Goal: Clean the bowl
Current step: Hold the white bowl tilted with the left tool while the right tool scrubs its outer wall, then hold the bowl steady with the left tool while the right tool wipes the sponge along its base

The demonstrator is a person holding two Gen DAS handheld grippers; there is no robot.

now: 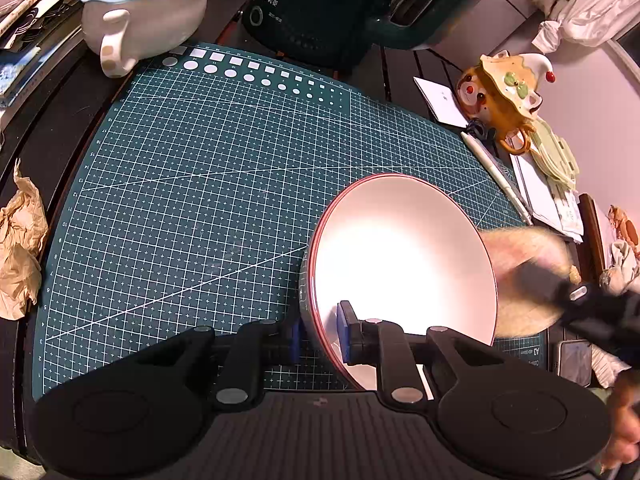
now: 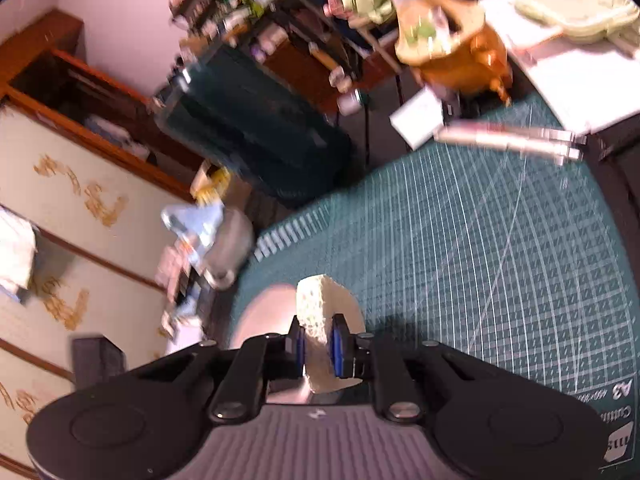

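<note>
Left wrist view: the left claw (image 1: 318, 334) is narrow, pinching the near rim of the white bowl (image 1: 400, 256), one pad inside, one outside.
Bowl position: tilted on edge over the cutting mat (image 1: 200, 184), mouth facing right; a blurred sponge (image 1: 516, 280) sits at its right rim.
Right wrist view: the right claw (image 2: 318, 346) is squeezed tight on the pale sponge (image 2: 320, 316), just ahead of the bowl's pinkish blur (image 2: 260, 320); all smeared.
Handling: glazed bowl, likely stiff, slippery and breakable; the rim hold looks right, so keep it firm while the soft sponge presses.
</note>
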